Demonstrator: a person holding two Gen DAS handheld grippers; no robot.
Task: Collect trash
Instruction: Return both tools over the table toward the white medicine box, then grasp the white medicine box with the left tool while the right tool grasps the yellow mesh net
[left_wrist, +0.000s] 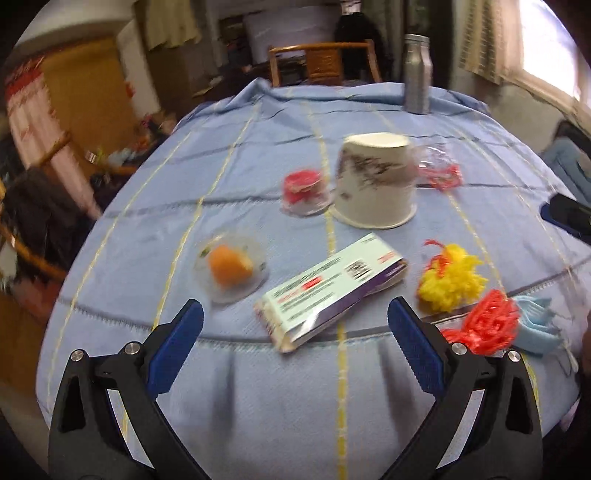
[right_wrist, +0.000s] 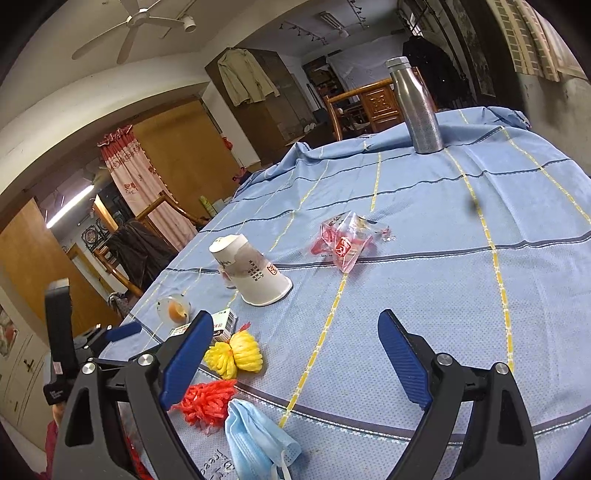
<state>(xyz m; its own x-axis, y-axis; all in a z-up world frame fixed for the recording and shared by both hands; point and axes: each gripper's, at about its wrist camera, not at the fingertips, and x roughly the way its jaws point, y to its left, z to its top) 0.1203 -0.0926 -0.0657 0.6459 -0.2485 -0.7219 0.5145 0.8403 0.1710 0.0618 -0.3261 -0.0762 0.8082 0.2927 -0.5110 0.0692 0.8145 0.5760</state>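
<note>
- Blue checked tablecloth (right_wrist: 424, 295) over table; wooden chair (left_wrist: 321, 62) behind, steel bottle (right_wrist: 419, 110) at far edge.
- Trash scattered: upturned paper cup (left_wrist: 375, 181), box (left_wrist: 332, 291), yellow yarn (right_wrist: 236, 354), red scraps (right_wrist: 207, 402), face mask (right_wrist: 255, 439).
- Left gripper (left_wrist: 295, 321) wide open, empty, just short of box.
- Right gripper (right_wrist: 291, 343) wide open, empty, nr yarn.

ceiling fan (right_wrist: 142, 23) | wooden chair (left_wrist: 325, 62) | floral curtain (right_wrist: 144, 184) (doorway) | window (left_wrist: 546, 48) bright

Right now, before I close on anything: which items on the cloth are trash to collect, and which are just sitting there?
Trash to collect:
- upturned paper cup
- flattened medicine box
- blue face mask
- red wrapper
- yellow shreds
- red shreds
- two small clear jelly cups

Just lying about:
- steel bottle
- tablecloth
- phone, likely
</note>
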